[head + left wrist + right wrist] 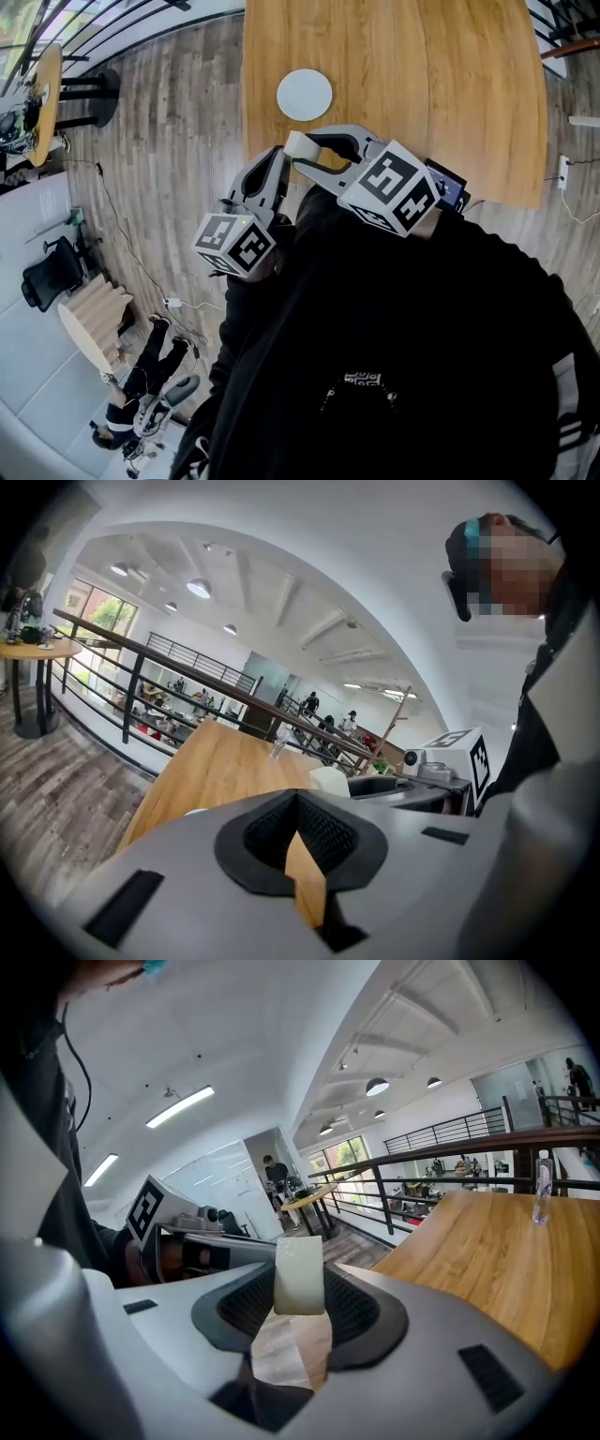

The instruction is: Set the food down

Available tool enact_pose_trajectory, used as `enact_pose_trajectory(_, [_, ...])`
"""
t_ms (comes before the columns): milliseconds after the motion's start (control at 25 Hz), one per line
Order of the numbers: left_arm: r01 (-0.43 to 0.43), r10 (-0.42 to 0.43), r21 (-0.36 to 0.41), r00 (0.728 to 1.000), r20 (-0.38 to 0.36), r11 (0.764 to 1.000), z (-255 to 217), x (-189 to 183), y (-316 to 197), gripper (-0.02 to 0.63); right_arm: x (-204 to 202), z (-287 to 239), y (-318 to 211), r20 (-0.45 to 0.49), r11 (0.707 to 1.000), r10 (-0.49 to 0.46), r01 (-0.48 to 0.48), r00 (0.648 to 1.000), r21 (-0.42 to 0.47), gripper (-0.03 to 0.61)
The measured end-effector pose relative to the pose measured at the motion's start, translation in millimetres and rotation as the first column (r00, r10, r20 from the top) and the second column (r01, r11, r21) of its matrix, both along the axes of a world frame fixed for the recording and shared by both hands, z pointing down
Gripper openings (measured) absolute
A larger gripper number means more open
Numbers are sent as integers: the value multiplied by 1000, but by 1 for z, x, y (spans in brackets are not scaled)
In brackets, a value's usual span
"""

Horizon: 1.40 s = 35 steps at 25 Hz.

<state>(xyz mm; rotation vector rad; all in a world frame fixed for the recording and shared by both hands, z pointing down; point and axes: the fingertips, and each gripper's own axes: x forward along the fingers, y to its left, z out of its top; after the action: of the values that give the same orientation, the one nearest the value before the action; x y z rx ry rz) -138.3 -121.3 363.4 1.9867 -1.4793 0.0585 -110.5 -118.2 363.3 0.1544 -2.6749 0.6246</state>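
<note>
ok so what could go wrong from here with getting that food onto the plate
1. The right gripper pinches the pale food block only at its jaw tips, so it could slip or twist out on the way.
2. The white plate sits further in on the table. The block seems to hang near the table's edge, so an early release may miss.
3. The left gripper, shut and empty, is close beside and could bump it.
</note>
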Motion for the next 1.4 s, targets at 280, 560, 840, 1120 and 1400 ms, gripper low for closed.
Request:
enact_pose_trajectory(280, [-131, 132, 56, 991, -7, 990, -15, -8, -33, -3, -10, -14, -28, -14, 991, 121, -121, 993, 51, 172])
enact_pose_trajectory(560, [-200, 203, 80, 979, -30, 977, -13, -44, -57, -3, -40, -13, -45, -46, 978, 199, -195, 979, 78, 172])
enact_pose_trajectory(840, [-288, 290, 83, 957, -25, 954, -13, -59, -66, -2, -64, -18, -55, -76, 965, 250, -243, 965, 96, 172])
enact_pose_trajectory(1120, [-367, 371, 95, 928, -32, 925, -6, -67, -71, -2, -75, -12, -62, -107, 949, 308, -297, 945, 107, 172])
enact_pose_trajectory(1400, [-331, 338, 78, 934, -113, 941, 8, -57, -81, -2, -47, -1, -73, -150, 941, 337, -325, 930, 98, 172])
